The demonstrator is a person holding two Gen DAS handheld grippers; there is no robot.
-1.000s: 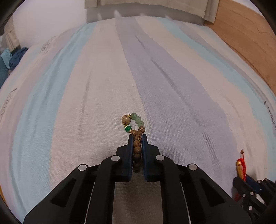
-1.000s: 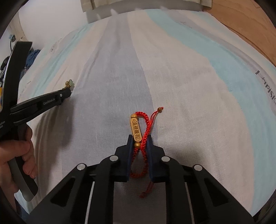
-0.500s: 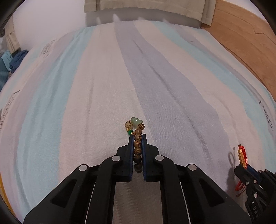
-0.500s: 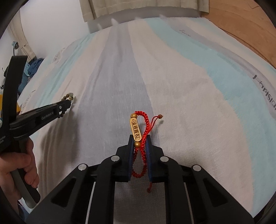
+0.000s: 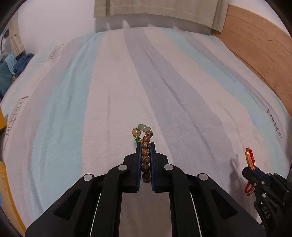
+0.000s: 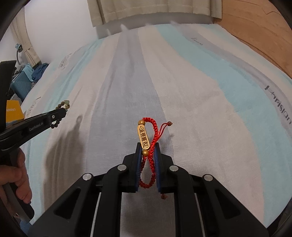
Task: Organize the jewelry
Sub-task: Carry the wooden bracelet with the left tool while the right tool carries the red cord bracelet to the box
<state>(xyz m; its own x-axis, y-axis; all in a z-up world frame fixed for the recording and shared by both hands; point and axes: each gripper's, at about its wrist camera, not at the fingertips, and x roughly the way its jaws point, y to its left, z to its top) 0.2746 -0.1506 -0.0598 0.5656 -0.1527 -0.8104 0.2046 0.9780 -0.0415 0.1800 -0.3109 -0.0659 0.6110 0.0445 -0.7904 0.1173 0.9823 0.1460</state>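
Note:
My left gripper (image 5: 145, 144) is shut on a beaded bracelet (image 5: 145, 144) of brown wooden beads with pale green and speckled beads at its far end, held above the striped bed. My right gripper (image 6: 148, 145) is shut on a red braided cord bracelet (image 6: 154, 138) with a gold tag (image 6: 143, 136), also held above the bed. The right gripper with the red bracelet (image 5: 250, 158) shows at the lower right of the left wrist view. The left gripper with the beads (image 6: 63, 109) shows at the left of the right wrist view.
The bed sheet (image 5: 164, 82) has blue, grey and cream stripes. A wooden headboard (image 5: 259, 45) runs along the right. A curtain (image 6: 146, 11) hangs at the far end. A blue suitcase with clothes (image 6: 21, 83) and a yellow box (image 6: 13, 111) stand at the left.
Both grippers have risen and pulled back from the sheet, each carrying its bracelet. More of the bed and far wall is in view.

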